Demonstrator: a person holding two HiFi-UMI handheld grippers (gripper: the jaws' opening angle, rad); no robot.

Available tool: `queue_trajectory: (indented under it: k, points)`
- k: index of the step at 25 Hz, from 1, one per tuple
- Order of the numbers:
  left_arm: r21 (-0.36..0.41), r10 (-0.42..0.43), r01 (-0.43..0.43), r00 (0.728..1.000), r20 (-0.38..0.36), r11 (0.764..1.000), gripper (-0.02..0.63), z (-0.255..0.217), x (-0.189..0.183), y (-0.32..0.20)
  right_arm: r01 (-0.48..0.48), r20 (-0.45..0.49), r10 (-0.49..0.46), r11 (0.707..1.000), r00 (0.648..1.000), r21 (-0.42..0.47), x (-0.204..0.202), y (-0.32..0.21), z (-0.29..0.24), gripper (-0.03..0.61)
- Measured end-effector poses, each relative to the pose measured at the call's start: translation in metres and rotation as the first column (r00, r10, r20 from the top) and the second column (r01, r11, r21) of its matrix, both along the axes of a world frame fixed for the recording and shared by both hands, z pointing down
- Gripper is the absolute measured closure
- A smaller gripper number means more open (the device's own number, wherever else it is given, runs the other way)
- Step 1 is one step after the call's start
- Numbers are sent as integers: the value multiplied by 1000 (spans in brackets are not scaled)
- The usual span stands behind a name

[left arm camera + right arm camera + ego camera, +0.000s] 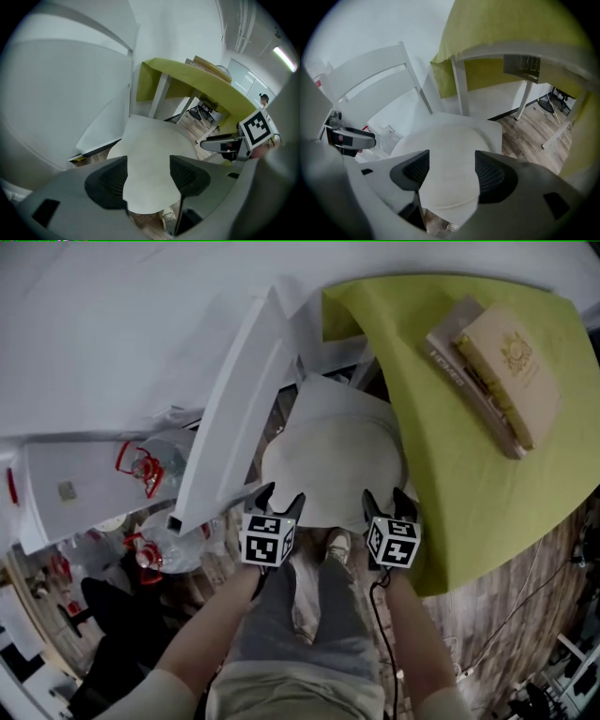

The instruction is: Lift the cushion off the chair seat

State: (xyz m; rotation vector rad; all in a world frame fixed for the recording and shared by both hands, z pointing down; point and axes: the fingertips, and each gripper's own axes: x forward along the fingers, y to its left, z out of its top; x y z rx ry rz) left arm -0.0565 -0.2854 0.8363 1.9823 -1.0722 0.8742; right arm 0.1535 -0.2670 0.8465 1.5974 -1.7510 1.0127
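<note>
Cushion point(333, 465), round and off-white, lies flat on the white chair seat point(323, 392), near the middle of the head view. The chair's slatted backrest point(234, 418) rises at the cushion's 9 o'clock. The left gripper point(281, 498) hangs at the cushion's 7 o'clock edge and the right gripper point(387, 498) at its 5 o'clock edge, both pointing steeply down.

In the left gripper view the jaws stand apart with the pale cushion point(154, 150) showing through the gap of the gripper point(147, 173); neither pad presses on it. The right gripper view shows the same: this gripper point(447, 171) is spread, with the cushion point(445, 145) beyond and between its jaws, ungrasped.

A table under a yellow-green cloth point(469, 484) fills the 2 to 4 o'clock side, with two stacked books point(497, 371) lying on it. The person's shoe point(337, 545) shows on the wood floor at the cushion's 6 o'clock.
</note>
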Motion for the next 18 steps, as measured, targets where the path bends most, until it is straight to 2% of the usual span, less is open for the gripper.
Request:
queue_trajectory:
  k: [5, 13, 18]
  points:
    - [-64, -30, 30, 999, 15, 998, 320, 48, -4, 7, -54, -17, 53, 998, 998, -28, 10, -4, 45, 268]
    - [-95, -51, 56, 997, 57, 994, 295, 100, -9, 8, -94, -51, 91, 994, 994, -53, 26, -5, 93, 204]
    - [-132, -108, 121, 989, 101, 984, 273, 128, -19, 13, -73, -95, 66, 995, 993, -68, 35, -3, 119, 179]
